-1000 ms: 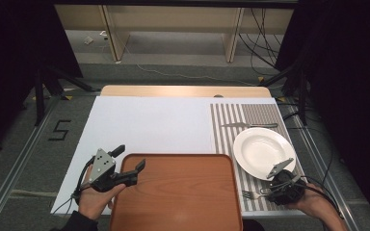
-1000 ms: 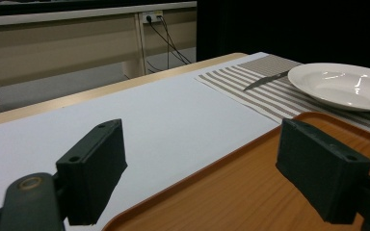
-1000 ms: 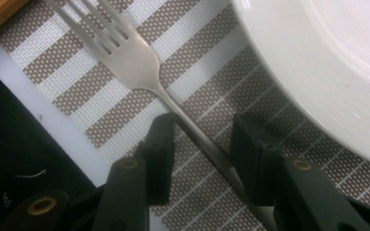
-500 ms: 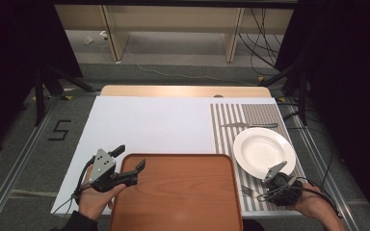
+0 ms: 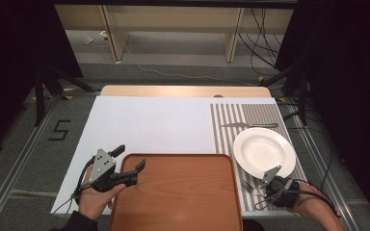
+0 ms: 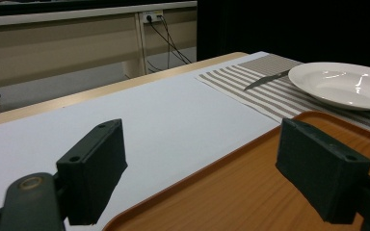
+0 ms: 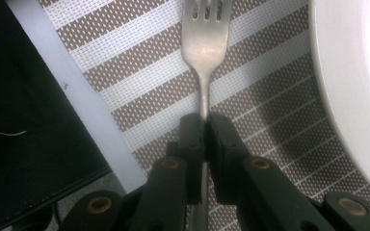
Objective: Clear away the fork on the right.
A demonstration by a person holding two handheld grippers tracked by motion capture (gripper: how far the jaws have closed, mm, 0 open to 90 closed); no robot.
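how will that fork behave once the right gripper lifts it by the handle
The fork looks like stiff metal, so it probably won't bend. The right gripper pinches its thin smooth handle, so it may swivel or slip. The tined head hangs beyond the grip and will likely dip toward the striped placemat.

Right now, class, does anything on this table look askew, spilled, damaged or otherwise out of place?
Nothing stands out. The white plate sits flat on the striped placemat, the knife lies beyond it, and the fork lies flat, pinched by the right hand-held gripper. The wooden tray lies bare.

Plate crowds fork; tray flanks other side.
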